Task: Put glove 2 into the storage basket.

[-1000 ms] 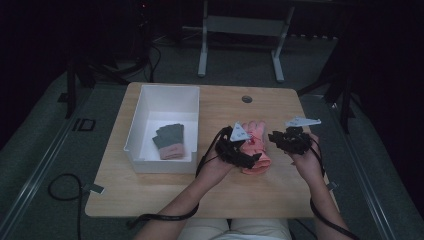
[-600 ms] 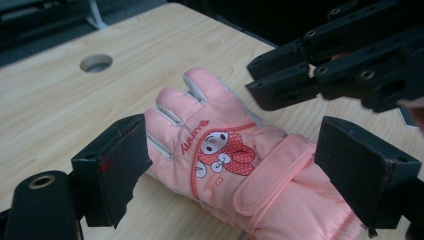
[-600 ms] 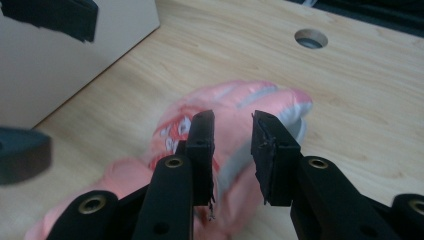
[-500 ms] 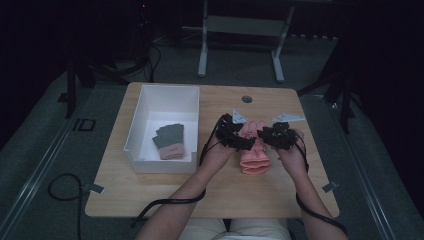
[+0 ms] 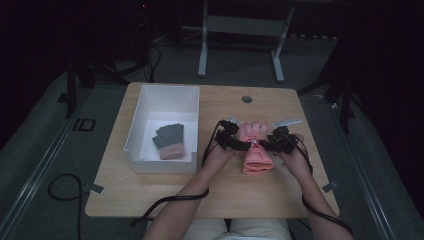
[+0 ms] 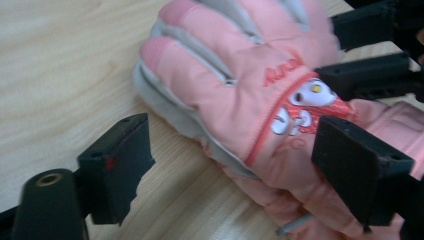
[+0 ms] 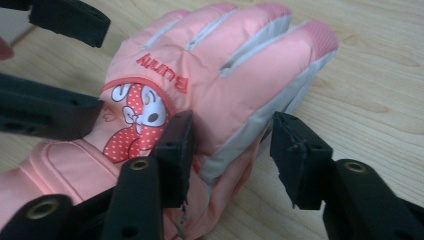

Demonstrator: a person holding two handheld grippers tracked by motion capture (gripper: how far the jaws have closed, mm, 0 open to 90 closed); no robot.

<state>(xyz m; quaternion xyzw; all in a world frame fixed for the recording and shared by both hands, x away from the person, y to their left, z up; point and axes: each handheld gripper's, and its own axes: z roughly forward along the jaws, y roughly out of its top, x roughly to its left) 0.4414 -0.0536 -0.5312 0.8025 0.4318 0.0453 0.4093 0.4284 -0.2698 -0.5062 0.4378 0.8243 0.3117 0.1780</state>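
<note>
The pink glove [image 5: 256, 146] lies flat on the table [image 5: 210, 200], right of the white bin [image 5: 165, 100], cuff near us, fingers pointing far. We've got it flanked: left gripper [image 5: 235, 142] and right gripper [image 5: 276, 145] at either edge, equally close, jaws apart on both, straddling its sides.

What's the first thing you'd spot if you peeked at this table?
A bright pink glove with a cartoon bunny on its back, lying on the wooden table right in front of the person. The left gripper and right gripper close in on it from either side, both open. To its left, a white box holds a grey glove with a pink cuff.
</note>
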